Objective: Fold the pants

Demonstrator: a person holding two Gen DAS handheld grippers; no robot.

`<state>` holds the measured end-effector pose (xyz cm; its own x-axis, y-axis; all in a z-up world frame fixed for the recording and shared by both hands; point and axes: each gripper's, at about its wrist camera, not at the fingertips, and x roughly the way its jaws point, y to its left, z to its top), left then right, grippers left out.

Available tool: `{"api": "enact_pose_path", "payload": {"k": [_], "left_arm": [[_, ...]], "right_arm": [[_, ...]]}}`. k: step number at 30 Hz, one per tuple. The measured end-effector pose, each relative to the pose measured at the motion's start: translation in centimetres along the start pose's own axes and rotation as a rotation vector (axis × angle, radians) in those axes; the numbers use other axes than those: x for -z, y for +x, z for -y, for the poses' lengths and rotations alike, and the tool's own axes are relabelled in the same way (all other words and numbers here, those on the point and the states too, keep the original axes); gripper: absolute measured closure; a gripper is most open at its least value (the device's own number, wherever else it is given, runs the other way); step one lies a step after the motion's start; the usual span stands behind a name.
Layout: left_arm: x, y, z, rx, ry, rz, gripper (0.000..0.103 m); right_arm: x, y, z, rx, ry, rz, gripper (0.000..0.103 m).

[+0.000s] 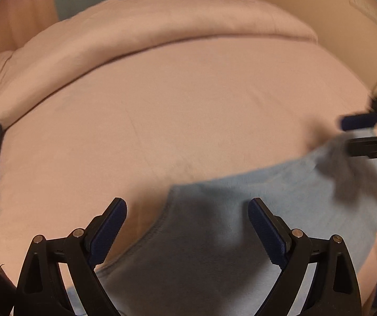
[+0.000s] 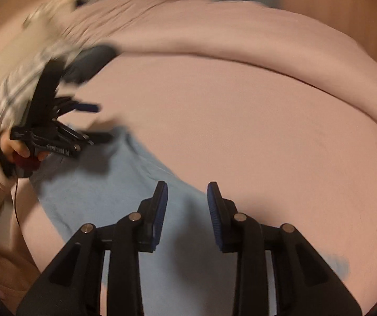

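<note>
Two grippers: both with jaws apart, nothing pinched.
Left gripper [image 1: 187,210]: jaws spread wide, hovering over the pants' edge.
Right gripper [image 2: 187,192]: jaws parted narrowly, empty, above the cloth.
Pants [image 1: 214,250]: light blue, lying flat on the pink bedsheet [image 1: 175,110].
Blanket [image 1: 162,23]: pink, bunched along the sheet's far side.
Hand [image 2: 21,148]: grips the left tool's handle.

Your light blue knit pants [image 1: 214,237] run off the bottom edge of the left wrist view, so their lower end is unseen. Your right claw [image 1: 357,134] is smeared and cut by that view's right edge. In the right wrist view, your left claw [image 2: 93,123] and the patterned sleeve [image 2: 17,84] behind it are blurred.
</note>
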<state>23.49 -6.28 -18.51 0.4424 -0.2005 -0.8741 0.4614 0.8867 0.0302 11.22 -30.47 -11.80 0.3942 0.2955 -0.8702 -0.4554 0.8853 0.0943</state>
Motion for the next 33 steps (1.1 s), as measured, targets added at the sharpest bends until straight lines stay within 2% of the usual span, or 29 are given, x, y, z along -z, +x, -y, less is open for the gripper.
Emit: {"api": "enact_pose_path", "payload": {"k": [2, 4, 8, 12, 14, 15, 16, 18, 22, 24, 26, 27, 28, 29, 30, 31, 33], "left_arm": [[0.1, 1.2, 0.2, -0.022, 0.028, -0.025, 0.009], [0.2, 1.6, 0.0, -0.004, 0.015, -0.030, 0.009], [0.4, 1.8, -0.3, 0.026, -0.008, -0.028, 0.009], [0.6, 1.6, 0.3, 0.028, -0.017, -0.029, 0.009], [0.9, 0.7, -0.1, 0.016, -0.026, -0.026, 0.009], [0.9, 0.7, -0.3, 0.015, -0.033, -0.024, 0.009], [0.8, 0.8, -0.5, 0.010, -0.043, -0.021, 0.009], [0.4, 1.0, -0.9, 0.002, -0.062, -0.015, 0.009], [-0.1, 2.2, -1.6, -0.044, -0.084, -0.013, 0.009], [-0.2, 3.1, -2.0, -0.038, -0.112, -0.025, 0.003], [-0.3, 3.2, -2.6, -0.027, -0.158, -0.028, 0.003], [-0.3, 2.8, -2.7, -0.032, -0.161, -0.021, 0.003], [-0.3, 2.3, -2.7, -0.059, -0.151, -0.003, 0.003], [-0.3, 1.8, -2.8, -0.089, -0.143, 0.012, 0.003], [-0.3, 1.3, -3.0, -0.115, -0.143, 0.026, 0.003], [-0.2, 0.6, -3.2, -0.118, -0.152, 0.044, 0.003], [-0.1, -0.5, -2.9, -0.101, -0.148, 0.067, 0.003]], "right_arm": [[-1.3, 3.3, -1.6, -0.045, -0.076, -0.077, 0.074], [-2.0, 5.7, -2.5, -0.067, -0.143, -0.159, 0.074], [-2.9, 7.1, -2.7, -0.133, -0.196, -0.228, 0.073], [-3.2, 8.5, -3.1, -0.085, -0.253, -0.305, 0.073], [-3.1, 9.0, -3.1, -0.068, -0.267, -0.328, 0.087], [-3.1, 9.0, -3.1, -0.066, -0.277, -0.323, 0.095], [-3.0, 8.8, -3.4, -0.068, -0.293, -0.315, 0.097], [-3.4, 8.9, -3.2, -0.034, -0.316, -0.305, 0.098], [-4.3, 8.1, -1.0, 0.026, -0.234, -0.243, 0.099], [-4.0, 8.5, -0.7, 0.035, -0.219, -0.250, 0.099], [-3.7, 8.8, -0.2, 0.051, -0.191, -0.253, 0.097], [-3.7, 8.7, 0.2, 0.040, -0.159, -0.250, 0.092], [-3.8, 8.3, 0.5, 0.024, -0.132, -0.243, 0.093], [-3.7, 7.2, 0.8, 0.009, -0.114, -0.212, 0.092], [-3.6, 5.8, 1.3, 0.015, -0.095, -0.183, 0.085], [-3.4, 4.5, 1.8, 0.039, -0.075, -0.156, 0.081], [-2.6, 1.9, 3.0, 0.063, -0.013, -0.105, 0.080]]}}
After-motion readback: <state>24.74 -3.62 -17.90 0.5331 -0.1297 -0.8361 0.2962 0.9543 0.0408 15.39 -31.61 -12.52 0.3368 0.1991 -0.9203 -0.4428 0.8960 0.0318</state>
